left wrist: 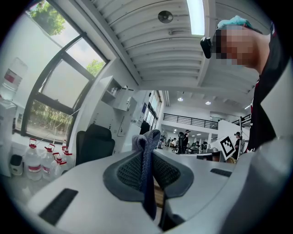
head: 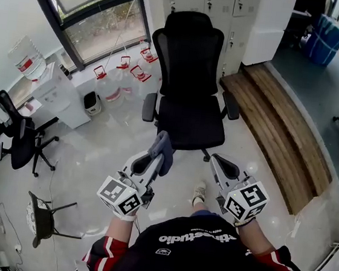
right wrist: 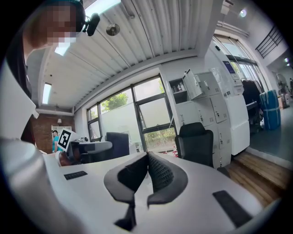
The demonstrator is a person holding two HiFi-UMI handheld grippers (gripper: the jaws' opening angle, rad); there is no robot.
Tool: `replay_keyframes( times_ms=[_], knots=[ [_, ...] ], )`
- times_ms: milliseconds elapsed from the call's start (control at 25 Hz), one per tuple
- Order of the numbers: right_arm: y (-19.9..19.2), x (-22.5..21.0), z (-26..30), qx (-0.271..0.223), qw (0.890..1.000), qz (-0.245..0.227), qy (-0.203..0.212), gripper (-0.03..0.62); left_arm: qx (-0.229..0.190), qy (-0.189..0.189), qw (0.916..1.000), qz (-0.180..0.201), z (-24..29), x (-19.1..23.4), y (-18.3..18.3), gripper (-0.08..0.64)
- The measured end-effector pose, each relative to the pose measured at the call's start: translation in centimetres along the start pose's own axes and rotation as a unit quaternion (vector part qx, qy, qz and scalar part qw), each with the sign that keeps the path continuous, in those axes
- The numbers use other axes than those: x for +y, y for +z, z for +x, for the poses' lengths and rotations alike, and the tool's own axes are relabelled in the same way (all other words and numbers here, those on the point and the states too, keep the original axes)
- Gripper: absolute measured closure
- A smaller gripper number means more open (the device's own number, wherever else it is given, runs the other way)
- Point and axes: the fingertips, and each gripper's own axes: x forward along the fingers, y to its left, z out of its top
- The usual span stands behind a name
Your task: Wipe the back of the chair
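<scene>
Our left gripper [head: 154,154] pinches the cloth [head: 166,150]. The chair back [head: 191,49] stands upright, straight ahead and well beyond it. Our right gripper [head: 219,165] is pressed together and empty, slightly further off.

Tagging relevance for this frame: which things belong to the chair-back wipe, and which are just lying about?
Job in hand:
black chair
cloth, pinched in the left tongs
right tongs, shut and empty

Lying about:
water jugs
second office chair
wooden platform

Chair [head: 191,79], water jugs [head: 111,86] on floor [head: 103,155]
</scene>
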Motion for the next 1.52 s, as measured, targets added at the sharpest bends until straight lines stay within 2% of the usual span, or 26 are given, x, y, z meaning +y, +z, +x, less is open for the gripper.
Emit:
replay_keyframes(
  times_ms=[320,560,760,1040,1280,1520],
  knots=[
    [5.0,-15.3,5.5,-0.008,0.999,0.032,0.006,0.577,0.016,-0.005,0.9998,0.011,17.1,3.7,3.3,0.503],
    [7.2,-22.7,8.6,-0.001,0.999,0.041,0.032,0.577,0.018,0.008,0.9997,0.017,25.6,5.3,5.3,0.503],
    [8.4,-26.5,10.4,-0.01,0.998,0.046,0.04,0.577,0.029,0.015,0.9993,0.018,29.6,6.9,5.9,0.503],
    [9.1,-31.3,12.7,-0.02,0.999,0.049,0.007,0.577,0.04,0.006,0.999,0.02,34.1,9.9,6.0,0.503],
    [9.8,-34.7,16.2,-0.007,0.999,0.034,-0.022,0.577,0.043,-0.021,0.9989,0.002,38.9,13.6,5.6,0.503],
    [11.7,-38.2,22.5,0.003,0.998,0.018,-0.053,0.577,0.052,-0.064,0.9965,-0.015,44.4,19.2,5.9,0.503]
  ],
)
